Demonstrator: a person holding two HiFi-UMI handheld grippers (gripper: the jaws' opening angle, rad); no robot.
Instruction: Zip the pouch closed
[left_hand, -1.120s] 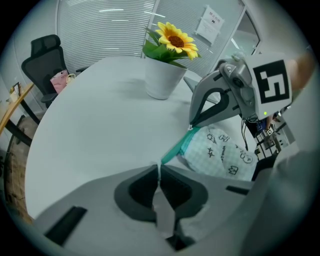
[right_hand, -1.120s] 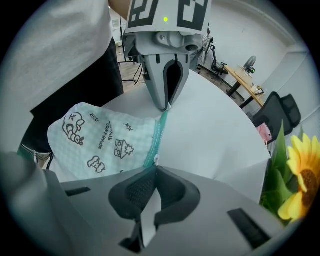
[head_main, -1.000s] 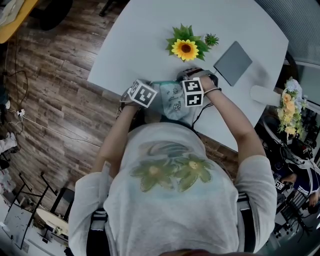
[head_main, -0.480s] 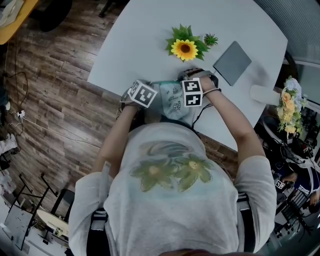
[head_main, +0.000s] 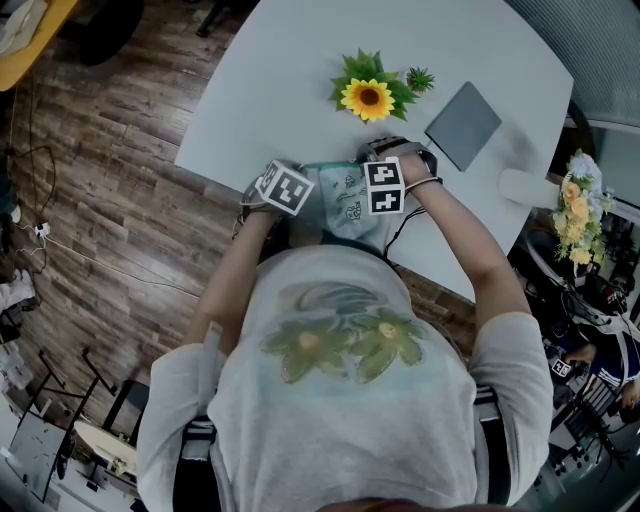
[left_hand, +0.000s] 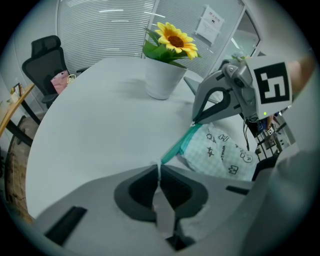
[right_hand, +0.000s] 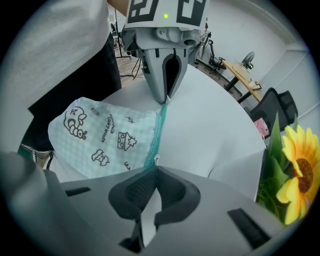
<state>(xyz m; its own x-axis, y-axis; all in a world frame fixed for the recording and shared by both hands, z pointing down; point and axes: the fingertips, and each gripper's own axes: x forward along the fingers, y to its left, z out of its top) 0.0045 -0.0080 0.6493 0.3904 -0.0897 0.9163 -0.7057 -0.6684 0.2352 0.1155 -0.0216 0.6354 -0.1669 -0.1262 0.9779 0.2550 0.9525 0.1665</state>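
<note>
the pouch (head_main: 345, 208) sits at the near edge of the white table (head_main: 290, 80), right in front of the torso of the person carrying the rig, stretched between my two grippers. the left gripper (head_main: 287, 186) hangs over that edge, with wood floor (head_main: 110, 190) just past it, so there is little room on that side. beyond the pouch the tabletop is bare up to the sunflower pot (head_main: 371, 97). a grey pad (head_main: 465, 125) lies further right, apart from the right gripper (head_main: 386, 186).

in the head view the marker cubes (head_main: 285, 188) cover both sets of jaws. the left gripper view fills that in. there the left gripper (left_hand: 160, 172) has its jaws closed together on a thin pale tab (left_hand: 159, 169) at the end of the pouch (left_hand: 217, 152), and the teal zipper (left_hand: 179, 145) runs straight from there to the right gripper (left_hand: 194, 122). the right gripper view shows the right gripper (right_hand: 155, 172) pinched tight on the other end of the zipper (right_hand: 156, 132). the printed side of the pouch (right_hand: 102, 132) sags off to one side, and the left gripper (right_hand: 164, 102) sits opposite. a small pale bit at my right tips may be the slider, but it is too small for me to be sure.

against the head view a second ago i see no shift: both grippers and the pouch are where they were.
</note>
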